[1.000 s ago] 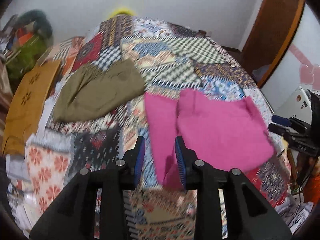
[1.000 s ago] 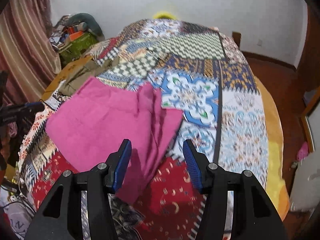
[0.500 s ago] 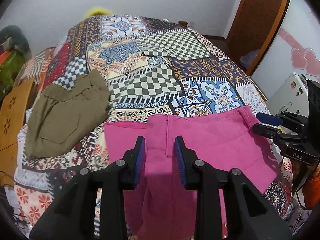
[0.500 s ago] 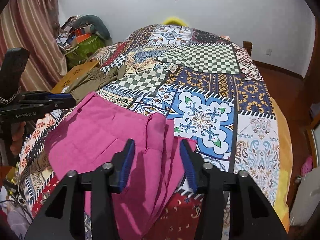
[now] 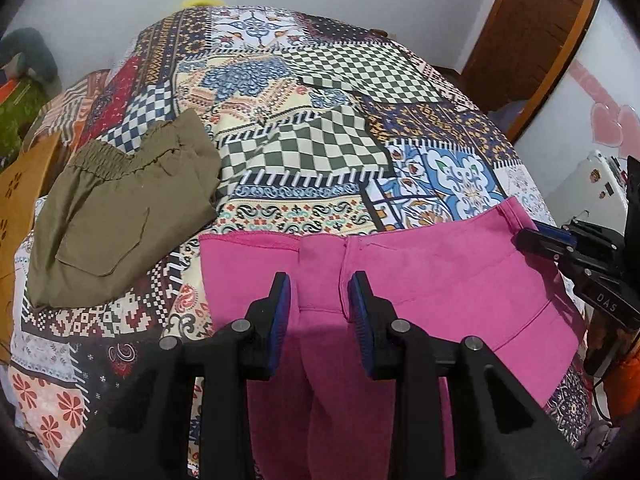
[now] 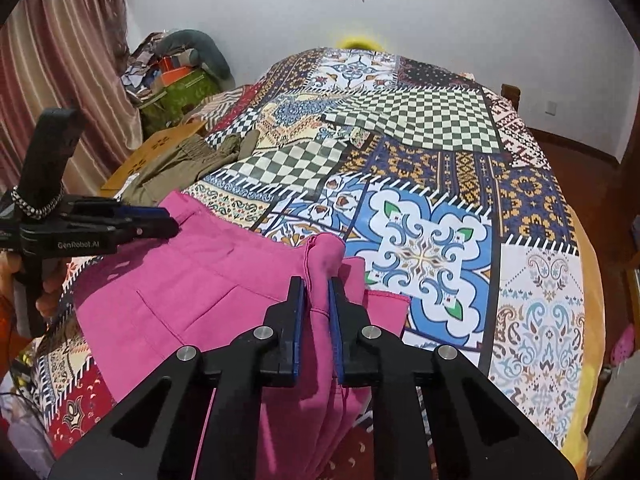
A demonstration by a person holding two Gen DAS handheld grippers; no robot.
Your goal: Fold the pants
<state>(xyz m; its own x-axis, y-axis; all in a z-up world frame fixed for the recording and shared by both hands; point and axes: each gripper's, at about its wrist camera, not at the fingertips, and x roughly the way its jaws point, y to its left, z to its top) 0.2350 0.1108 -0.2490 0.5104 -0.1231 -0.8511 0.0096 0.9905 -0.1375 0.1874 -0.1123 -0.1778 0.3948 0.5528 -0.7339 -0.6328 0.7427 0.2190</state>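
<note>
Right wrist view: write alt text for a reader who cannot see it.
The right tongs pinch a bunched fold of the pink pants, which lie spread on a patchwork bedspread. At left, the left tongs reach to the pants' far edge; olive pants lie beyond, near a curtain.

Pink pants [image 5: 432, 264]; olive shorts [image 5: 116, 216]; multicolour patchwork bedspread [image 5: 320, 128], checks, florals.

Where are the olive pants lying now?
In the left wrist view, the olive pants lie on the patchwork bedspread, left of the pink pants.
</note>
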